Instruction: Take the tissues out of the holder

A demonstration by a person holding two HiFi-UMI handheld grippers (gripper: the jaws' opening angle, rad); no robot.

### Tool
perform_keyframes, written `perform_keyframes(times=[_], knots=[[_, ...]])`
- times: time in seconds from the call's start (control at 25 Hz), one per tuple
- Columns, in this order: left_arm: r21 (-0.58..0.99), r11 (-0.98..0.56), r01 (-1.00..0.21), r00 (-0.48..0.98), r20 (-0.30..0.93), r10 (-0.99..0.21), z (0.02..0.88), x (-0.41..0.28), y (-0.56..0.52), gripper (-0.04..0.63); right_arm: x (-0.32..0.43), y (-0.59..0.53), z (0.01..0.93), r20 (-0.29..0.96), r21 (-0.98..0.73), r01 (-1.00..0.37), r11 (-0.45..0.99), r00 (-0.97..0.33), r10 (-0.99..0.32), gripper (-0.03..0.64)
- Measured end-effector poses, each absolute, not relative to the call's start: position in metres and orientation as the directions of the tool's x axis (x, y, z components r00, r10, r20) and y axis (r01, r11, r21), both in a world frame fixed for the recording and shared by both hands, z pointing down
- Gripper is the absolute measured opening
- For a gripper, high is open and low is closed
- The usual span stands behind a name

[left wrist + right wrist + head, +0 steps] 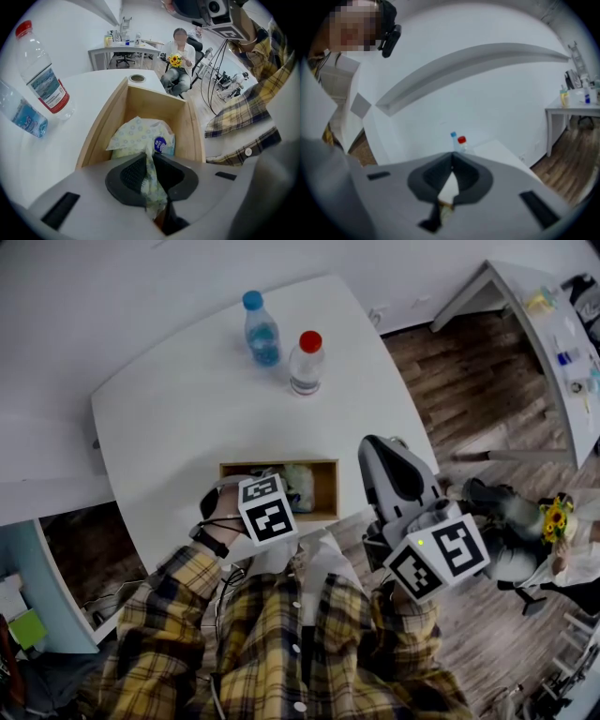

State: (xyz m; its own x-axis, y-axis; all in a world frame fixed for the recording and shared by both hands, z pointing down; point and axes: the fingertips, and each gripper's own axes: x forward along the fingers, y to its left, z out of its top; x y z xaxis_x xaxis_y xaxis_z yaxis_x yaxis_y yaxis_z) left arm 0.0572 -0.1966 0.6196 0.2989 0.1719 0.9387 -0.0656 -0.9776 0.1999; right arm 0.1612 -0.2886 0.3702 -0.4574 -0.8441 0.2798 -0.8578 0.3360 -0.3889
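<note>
Left tool (pixel 151 157) is pointing steeply down into the holder (pixel 192 136) and is clamping a raised fold of the tissue pack (pixel 140 136) between its pads. Only this thin fold of patterned wrapper is sitting between the jaws. The body of the pack is lying on the floor of the holder, between the two long wooden walls, so it is not yet out. The holder is resting near the front edge of the surface (pixel 93 93), with its open side facing up.

Right tool (pixel 451 161) is hanging off to the side of the surface with its jaws together at the tips and nothing between them. It is taking no part in the grasp.

A red-capped bottle (pixel 44 77) and a blue-capped bottle (pixel 21 115) are standing well apart from the holder, on the far part of the surface.

Step in hand, as judged: the grasp is made and the extraction is about to begin. The next move is calling for a straight lift of the left tool, keeping the pack centred between the walls until it is clearing the rim. Because the grip is bearing on wrapper alone, a slow pull is advisable. If the holder is rising with the pack, the right tool is available to steady it.
</note>
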Motion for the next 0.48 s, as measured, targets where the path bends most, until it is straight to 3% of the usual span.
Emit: perform_keyframes(times=[0.48], knots=[[0.142, -0.987, -0.072, 0.333, 0.936, 0.111, 0.6104, 0.0561, -0.2006, 0.043, 0.1554, -0.2912, 0.3636, 0.275, -0.373, -0.857, 0.356, -0.469, -0.839, 0.009]])
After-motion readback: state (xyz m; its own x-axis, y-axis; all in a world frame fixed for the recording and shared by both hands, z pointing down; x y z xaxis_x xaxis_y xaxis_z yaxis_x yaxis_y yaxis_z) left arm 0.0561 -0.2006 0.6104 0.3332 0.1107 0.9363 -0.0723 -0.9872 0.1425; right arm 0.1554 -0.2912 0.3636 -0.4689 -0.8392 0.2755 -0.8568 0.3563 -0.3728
